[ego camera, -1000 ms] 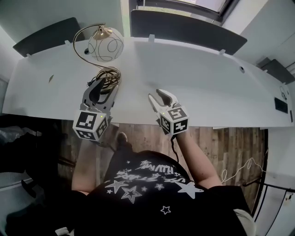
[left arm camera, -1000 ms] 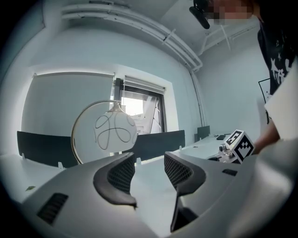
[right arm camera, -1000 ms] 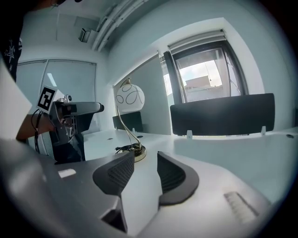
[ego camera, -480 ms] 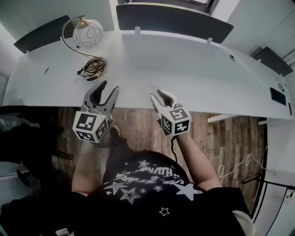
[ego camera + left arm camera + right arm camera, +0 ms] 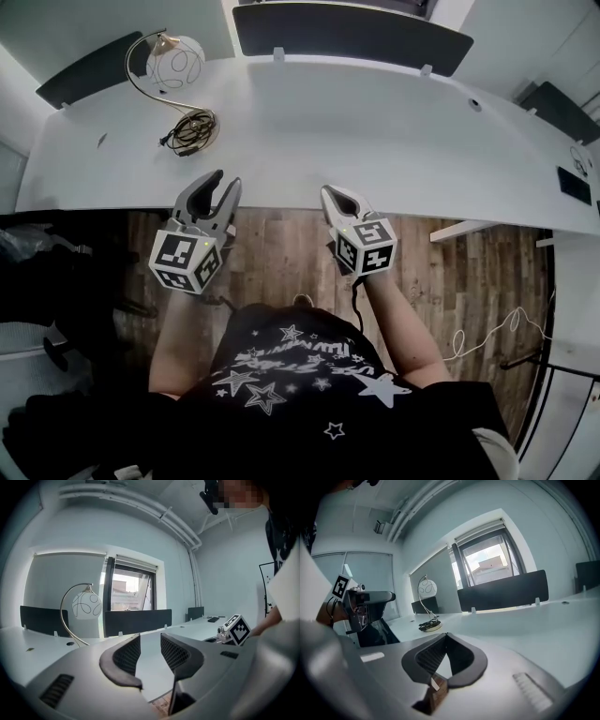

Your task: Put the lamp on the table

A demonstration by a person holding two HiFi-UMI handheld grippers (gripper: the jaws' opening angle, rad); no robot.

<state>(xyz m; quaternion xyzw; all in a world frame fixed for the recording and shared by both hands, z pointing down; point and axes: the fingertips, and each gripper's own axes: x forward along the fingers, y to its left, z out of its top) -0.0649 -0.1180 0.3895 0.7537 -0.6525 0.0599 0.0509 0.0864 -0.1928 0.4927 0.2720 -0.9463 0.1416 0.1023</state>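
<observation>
The lamp [image 5: 175, 63], a glass globe on a curved brass stem, stands at the far left of the white table [image 5: 394, 131], its cable coiled on the base [image 5: 191, 127]. It also shows in the left gripper view as the lamp [image 5: 86, 605] and in the right gripper view as the lamp [image 5: 426, 589]. My left gripper [image 5: 218, 184] hovers at the table's front edge, well short of the lamp, jaws closing with nothing between them [image 5: 150, 643]. My right gripper [image 5: 335, 195] is beside it, shut and empty [image 5: 446, 638].
Black divider panels [image 5: 352, 33] line the table's far edge, with another panel [image 5: 94, 70] at the left. A small black device [image 5: 572, 185] lies at the table's right end. Wooden floor [image 5: 281, 248] shows below the front edge.
Both grippers have drawn back from the lamp's base to the table's front edge. The right jaws have closed and the left jaws have narrowed. The lamp stays on the table.
</observation>
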